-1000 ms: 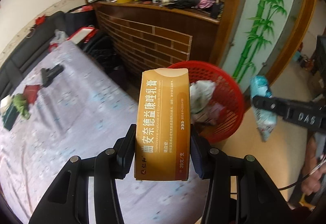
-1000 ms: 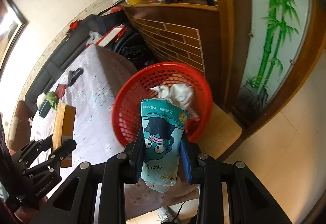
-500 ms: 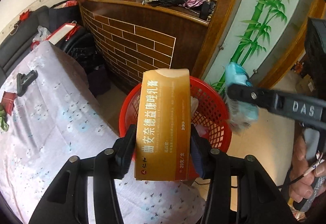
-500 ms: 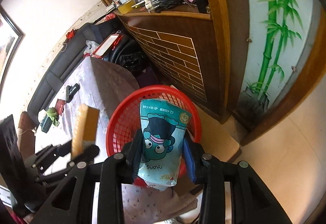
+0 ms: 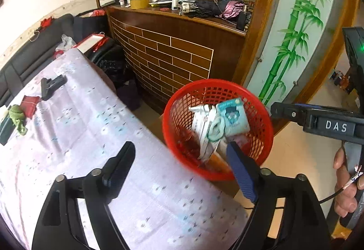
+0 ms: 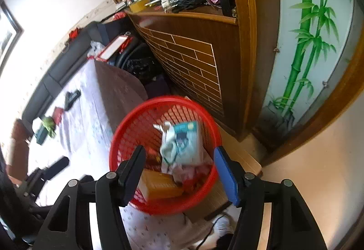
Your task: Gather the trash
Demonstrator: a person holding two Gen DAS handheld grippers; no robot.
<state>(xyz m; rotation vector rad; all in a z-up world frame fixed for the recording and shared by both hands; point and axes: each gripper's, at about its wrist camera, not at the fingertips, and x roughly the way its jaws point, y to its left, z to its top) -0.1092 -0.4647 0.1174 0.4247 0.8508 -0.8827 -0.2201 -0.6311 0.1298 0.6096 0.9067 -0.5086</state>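
We have just been opening both grippers, left and right, fingers apart and empty, above the red basket where the orange box and teal packet lie; next likely fetching more trash from the desk.

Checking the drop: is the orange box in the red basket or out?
In: the orange box lies inside the red basket, below the teal packet.

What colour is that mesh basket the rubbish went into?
Red; the basket shows best in the left wrist view.
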